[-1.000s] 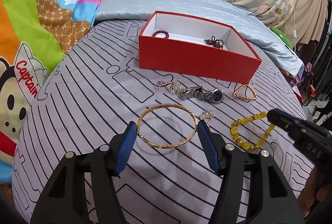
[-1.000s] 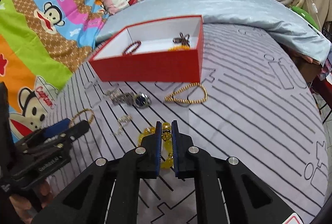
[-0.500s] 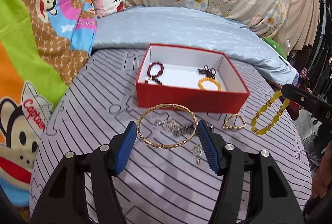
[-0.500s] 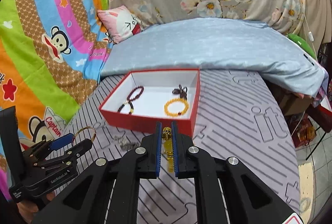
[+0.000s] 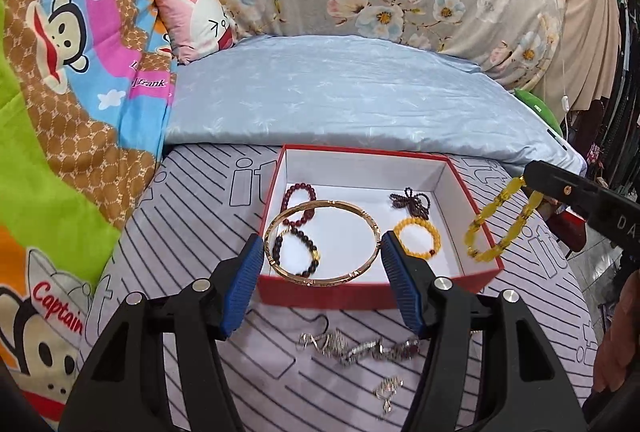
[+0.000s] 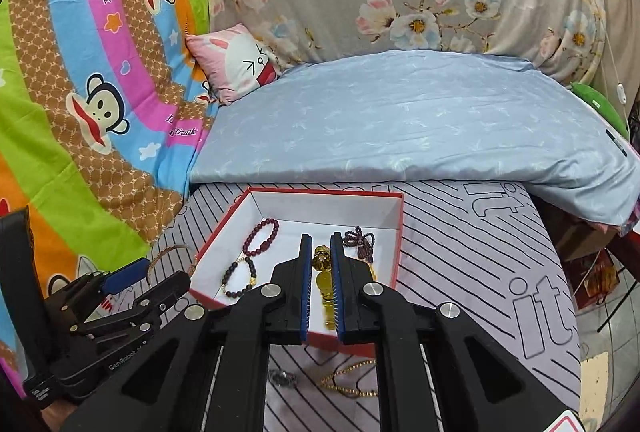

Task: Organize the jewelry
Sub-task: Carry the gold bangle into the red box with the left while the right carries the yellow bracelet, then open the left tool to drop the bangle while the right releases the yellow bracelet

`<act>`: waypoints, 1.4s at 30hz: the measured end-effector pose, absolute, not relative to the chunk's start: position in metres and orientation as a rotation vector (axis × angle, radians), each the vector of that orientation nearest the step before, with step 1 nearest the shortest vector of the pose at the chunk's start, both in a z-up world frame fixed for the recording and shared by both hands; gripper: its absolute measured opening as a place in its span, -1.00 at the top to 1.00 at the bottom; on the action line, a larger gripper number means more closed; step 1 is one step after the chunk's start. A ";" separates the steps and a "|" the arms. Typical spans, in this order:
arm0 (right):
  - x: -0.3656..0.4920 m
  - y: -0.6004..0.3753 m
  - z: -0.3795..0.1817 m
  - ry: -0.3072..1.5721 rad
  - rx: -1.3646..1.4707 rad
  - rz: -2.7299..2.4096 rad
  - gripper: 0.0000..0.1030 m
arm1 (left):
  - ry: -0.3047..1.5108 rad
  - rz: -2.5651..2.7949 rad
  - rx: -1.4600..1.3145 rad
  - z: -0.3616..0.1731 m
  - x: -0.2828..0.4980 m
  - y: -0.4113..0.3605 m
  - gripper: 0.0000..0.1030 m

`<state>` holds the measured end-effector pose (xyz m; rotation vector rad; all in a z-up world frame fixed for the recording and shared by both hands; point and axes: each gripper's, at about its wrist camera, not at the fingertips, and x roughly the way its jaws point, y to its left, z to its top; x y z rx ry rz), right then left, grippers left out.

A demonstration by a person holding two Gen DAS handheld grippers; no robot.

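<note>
My left hand-held gripper (image 5: 322, 264) clamps the gold bangle (image 5: 320, 242), my right hand-held gripper (image 6: 322, 286) pinches the yellow bead bracelet (image 5: 500, 222); I should lower both inside the red box (image 5: 360, 152) before releasing.

- Bed with a grey sheet (image 5: 192, 232) printed in black lines, under and ahead of both tools
- Red box (image 5: 472, 278) on the sheet, straight ahead of the tools
- Silver watch and chain (image 5: 360, 346) on the sheet, below the left tool, nearer than the box
- Gold chain (image 6: 352, 380) on the sheet under the right tool
- Blue quilt (image 6: 400, 120) lying beyond the box
</note>
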<state>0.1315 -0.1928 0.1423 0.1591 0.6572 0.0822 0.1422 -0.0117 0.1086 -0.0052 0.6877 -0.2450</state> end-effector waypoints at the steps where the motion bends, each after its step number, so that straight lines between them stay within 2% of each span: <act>1: 0.136 -0.192 0.140 0.661 0.160 0.084 0.83 | 0.691 -0.246 -0.005 0.107 0.147 -0.013 -0.12; 22: 0.181 -0.198 0.107 0.711 0.164 0.079 0.82 | 0.810 -0.279 -0.021 0.064 0.223 -0.049 -0.13; 38: 0.211 -0.164 0.101 0.726 0.153 0.148 0.82 | 0.796 -0.232 -0.100 0.065 0.201 0.003 -0.12; 42: 0.220 -0.159 0.090 0.750 0.169 0.161 0.76 | 0.788 -0.214 -0.097 0.067 0.192 0.010 -0.13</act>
